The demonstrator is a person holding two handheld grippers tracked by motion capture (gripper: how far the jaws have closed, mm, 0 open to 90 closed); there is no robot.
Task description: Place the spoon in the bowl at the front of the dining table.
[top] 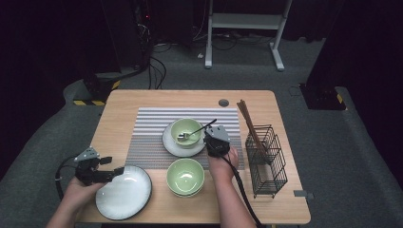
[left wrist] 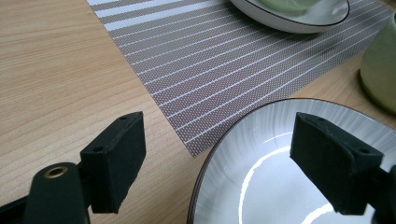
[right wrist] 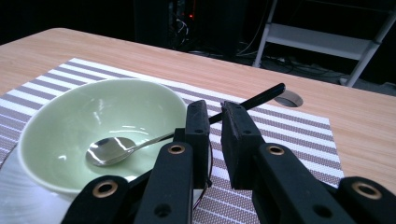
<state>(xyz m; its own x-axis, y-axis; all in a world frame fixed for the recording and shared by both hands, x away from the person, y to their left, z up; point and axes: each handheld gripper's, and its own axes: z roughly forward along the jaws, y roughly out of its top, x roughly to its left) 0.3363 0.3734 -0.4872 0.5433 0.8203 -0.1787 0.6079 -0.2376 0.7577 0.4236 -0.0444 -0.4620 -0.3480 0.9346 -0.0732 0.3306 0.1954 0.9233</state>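
A pale green bowl (top: 183,125) (right wrist: 70,121) stands on a white plate (top: 172,145) on the striped placemat (top: 152,128). A spoon (top: 190,134) (right wrist: 109,151) lies in it, its black handle sticking out over the rim to the right. My right gripper (top: 209,133) (right wrist: 215,123) is at that handle, jaws only a narrow gap apart; the handle crosses at their tips and the pads do not press on it. My left gripper (top: 116,171) (left wrist: 217,158) is open wide at the left rim of a ribbed white plate (top: 123,192) (left wrist: 261,186) near the front edge.
A second green bowl (top: 185,175) stands in front of the placemat, between my hands. A black wire rack (top: 266,159) with chopsticks (top: 249,123) stands at the right. A round cable hole (top: 223,102) lies at the back of the wooden table (top: 119,109).
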